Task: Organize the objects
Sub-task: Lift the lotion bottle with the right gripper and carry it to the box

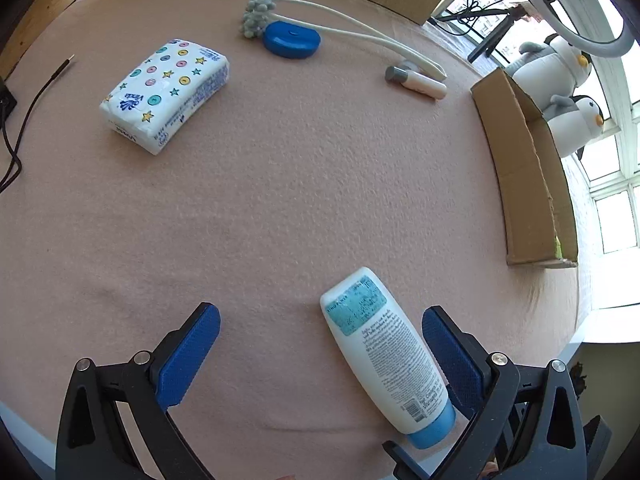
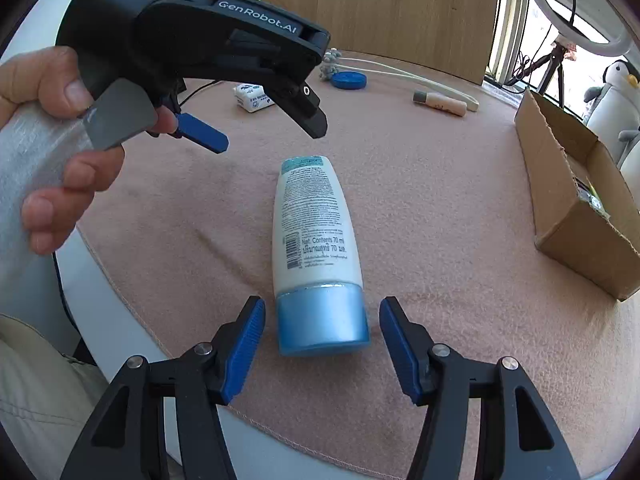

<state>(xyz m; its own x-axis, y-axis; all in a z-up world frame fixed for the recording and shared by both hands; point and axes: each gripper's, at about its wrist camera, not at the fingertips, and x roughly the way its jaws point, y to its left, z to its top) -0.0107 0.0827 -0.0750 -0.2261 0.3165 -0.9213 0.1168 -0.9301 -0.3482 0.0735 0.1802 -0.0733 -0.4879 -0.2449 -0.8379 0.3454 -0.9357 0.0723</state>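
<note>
Seven entries, largest first.

1. Tabletop, round, under a pink felt-like cloth; carries everything below.
2. Cardboard box, open-topped, at the right edge of the tabletop; judged the likely place for the loose items.
3. Tissue pack, soft, printed wrapper, far left, well apart from the rest.
4. Lotion bottle, white with blue cap, lying on its side near the front edge, cap toward the right gripper. Judged light, its plastic smooth and possibly slippery, its body a little squeezable; the rigid cap or the stiffer shoulder just above it looks the surest hold.
5. Right gripper: fingers spread, one on each side of the cap, neither touching it; nothing held.
6. Left gripper: fingers spread wide and empty; in its own view the bottle lies just inside the right-hand finger. In the right wrist view a hand carries it above the far end of the bottle.
7. Small items at the far edge: blue disc, grey beaded head with white stems, small beige tube with grey cap.
</note>
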